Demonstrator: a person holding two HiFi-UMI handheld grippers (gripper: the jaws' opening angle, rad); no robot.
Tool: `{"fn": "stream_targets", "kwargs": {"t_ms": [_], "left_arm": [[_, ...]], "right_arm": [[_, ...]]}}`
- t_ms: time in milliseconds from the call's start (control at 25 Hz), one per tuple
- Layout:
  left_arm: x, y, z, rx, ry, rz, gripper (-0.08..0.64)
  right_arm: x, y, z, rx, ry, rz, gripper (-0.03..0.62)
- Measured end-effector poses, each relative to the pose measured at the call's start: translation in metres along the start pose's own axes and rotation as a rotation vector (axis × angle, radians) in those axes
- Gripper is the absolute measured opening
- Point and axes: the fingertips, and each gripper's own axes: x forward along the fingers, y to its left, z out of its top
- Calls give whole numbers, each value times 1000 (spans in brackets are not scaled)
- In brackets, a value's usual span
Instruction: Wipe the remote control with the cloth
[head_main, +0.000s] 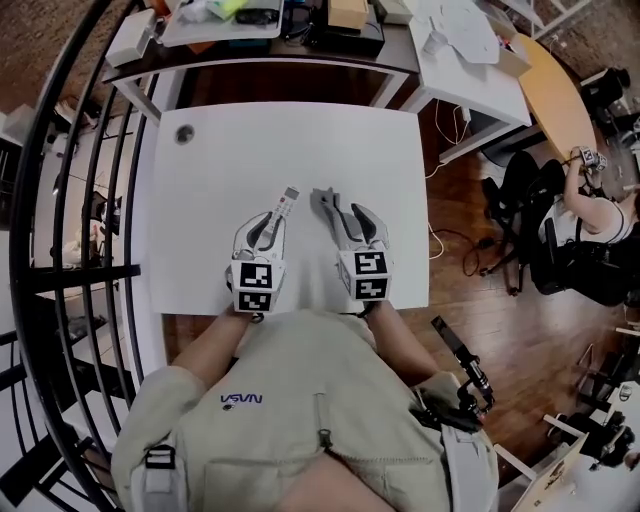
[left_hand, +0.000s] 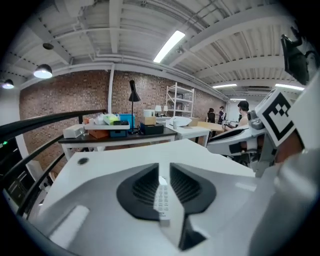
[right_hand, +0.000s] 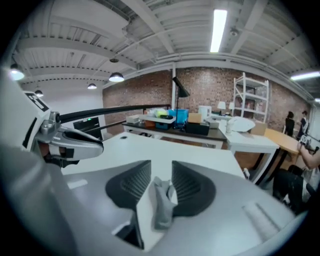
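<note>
Left gripper (left_hand: 164, 171) clamped on remote control (left_hand: 161, 199), frame centre, far end poking past jaws. Right gripper (right_hand: 161, 171) pinches bunched cloth (right_hand: 162, 206), frame centre. Risk: wiping pressure pivots remote in narrow grip and it drops to table (head_main: 300, 140); cloth tugs free.

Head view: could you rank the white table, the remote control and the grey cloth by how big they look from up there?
1. white table: by far the largest.
2 and 3. remote control and cloth: they look about alike. Only the end of each shows, so I would not rank one above the other.
</note>
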Motion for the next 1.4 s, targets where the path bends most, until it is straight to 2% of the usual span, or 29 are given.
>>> {"fn": "stream_targets", "kwargs": {"t_ms": [40, 80, 120, 280, 400, 520, 800, 1000, 1120, 1280, 1400], "left_arm": [[-8, 1, 10, 12, -26, 12, 30], [-15, 2, 19, 21, -51, 16, 6], [-23, 1, 27, 25, -75, 11, 6], [-53, -9, 52, 42, -160, -46, 6], [-67, -18, 59, 70, -190, -74, 6], [-80, -25, 60, 73, -203, -62, 6], [-110, -58, 65, 106, -230, -29, 6], [-135, -118, 69, 147, -266, -3, 6], [-161, -159, 68, 138, -289, 46, 6], [-201, -203, 74, 117, -333, 128, 6], [-227, -221, 69, 129, -327, 169, 6]], "right_arm": [[-10, 1, 8, 9, -27, -16, 115], [-20, 2, 16, 16, -52, -32, 92], [-29, 3, 23, 21, -74, -50, 64], [-66, 11, 44, 30, -137, -122, 20], [-89, 22, 60, -8, -187, -144, 12], [-108, 31, 68, -37, -230, -145, 6], [-158, 41, 84, -87, -324, -105, 6], [-218, 40, 77, -128, -411, -51, 5], [-257, 36, 61, -143, -442, -2, 5], [-304, 22, 39, -91, -457, 41, 5], [-332, 19, 31, -42, -489, 61, 5]]}}
